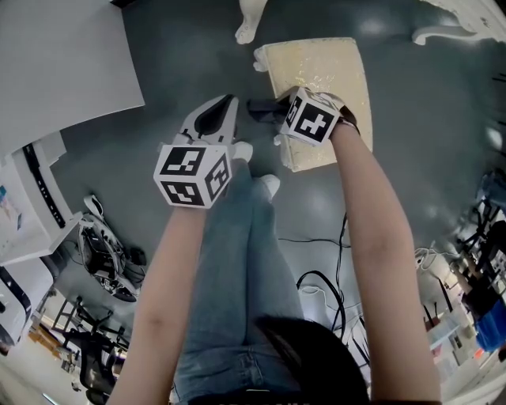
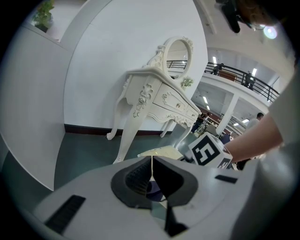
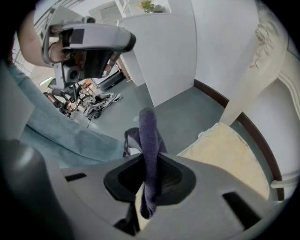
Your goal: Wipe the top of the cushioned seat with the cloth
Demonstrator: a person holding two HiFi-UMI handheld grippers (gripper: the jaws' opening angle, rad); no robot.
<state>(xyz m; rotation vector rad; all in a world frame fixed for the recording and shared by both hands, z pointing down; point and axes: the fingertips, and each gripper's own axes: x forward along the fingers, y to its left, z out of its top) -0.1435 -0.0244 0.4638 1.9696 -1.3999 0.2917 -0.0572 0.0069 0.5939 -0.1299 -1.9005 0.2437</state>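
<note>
The cushioned seat (image 1: 328,75) is a cream pad on the floor ahead of me. My right gripper (image 1: 265,109) hovers over the seat's near left corner, shut on a dark purple cloth (image 3: 149,136). The cloth sticks up between the jaws and hangs below them, beside the cushion (image 3: 229,154). My left gripper (image 1: 224,111) is held just left of the seat, above the floor. Its jaws are pressed together with nothing between them (image 2: 151,169). From there the seat (image 2: 161,152) shows low ahead, partly behind the right gripper's marker cube (image 2: 208,151).
A white carved dressing table (image 2: 159,96) stands beyond the seat; one leg (image 1: 250,20) is close to the seat's far left corner. A white panel (image 1: 63,55) is at left. Cables (image 1: 316,281) and gear (image 1: 107,257) lie around the person's legs (image 1: 237,261).
</note>
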